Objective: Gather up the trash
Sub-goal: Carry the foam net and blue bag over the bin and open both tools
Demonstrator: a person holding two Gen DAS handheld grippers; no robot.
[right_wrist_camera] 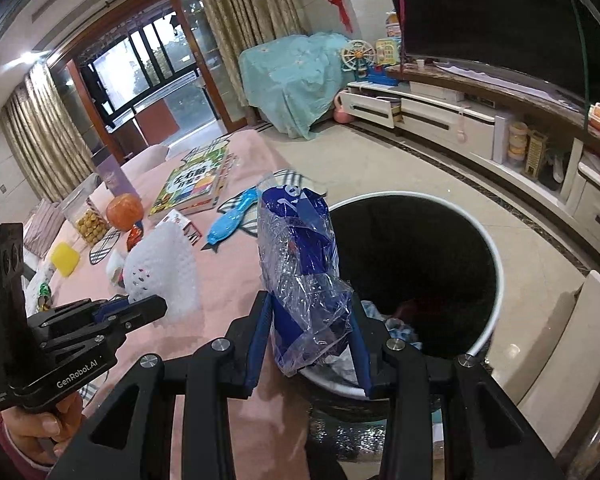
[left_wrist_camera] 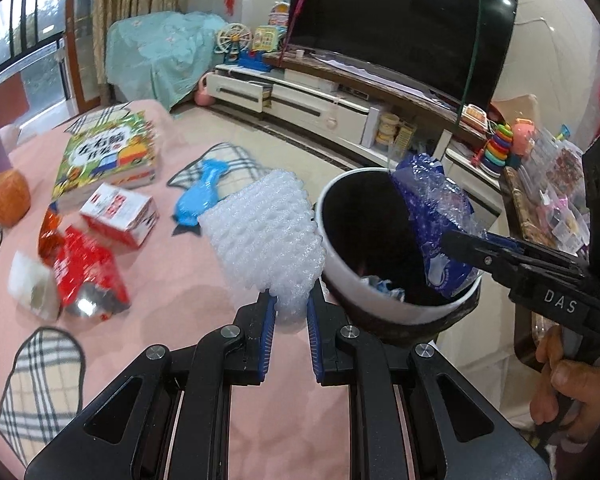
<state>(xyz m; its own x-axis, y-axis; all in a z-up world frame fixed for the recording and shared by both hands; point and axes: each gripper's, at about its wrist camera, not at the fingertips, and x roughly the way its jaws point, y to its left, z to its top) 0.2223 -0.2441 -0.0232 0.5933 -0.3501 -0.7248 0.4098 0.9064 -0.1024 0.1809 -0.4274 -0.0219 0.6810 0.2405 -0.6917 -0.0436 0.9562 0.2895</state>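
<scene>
My left gripper point(left_wrist_camera: 291, 305) is shut on a white foam fruit net point(left_wrist_camera: 266, 236) and holds it above the pink table, just left of the white-rimmed trash bin point(left_wrist_camera: 342, 276). My right gripper point(right_wrist_camera: 310, 322) is shut on a crumpled blue and clear plastic wrapper point(right_wrist_camera: 300, 264) and holds it over the near rim of the bin point(right_wrist_camera: 496, 292). The wrapper also shows in the left wrist view point(left_wrist_camera: 432, 216), hanging into the bin's mouth. The bin holds some crumpled trash at the bottom point(right_wrist_camera: 400, 324). A red foil wrapper point(left_wrist_camera: 84, 276) lies on the table at the left.
On the pink tablecloth point(left_wrist_camera: 160, 280) lie a red and white carton point(left_wrist_camera: 120, 214), a blue toy point(left_wrist_camera: 200, 196), a picture book point(left_wrist_camera: 108, 156), an orange point(left_wrist_camera: 7, 198) and a white packet point(left_wrist_camera: 32, 288). A TV stand point(left_wrist_camera: 320, 100) and toys stand behind the bin.
</scene>
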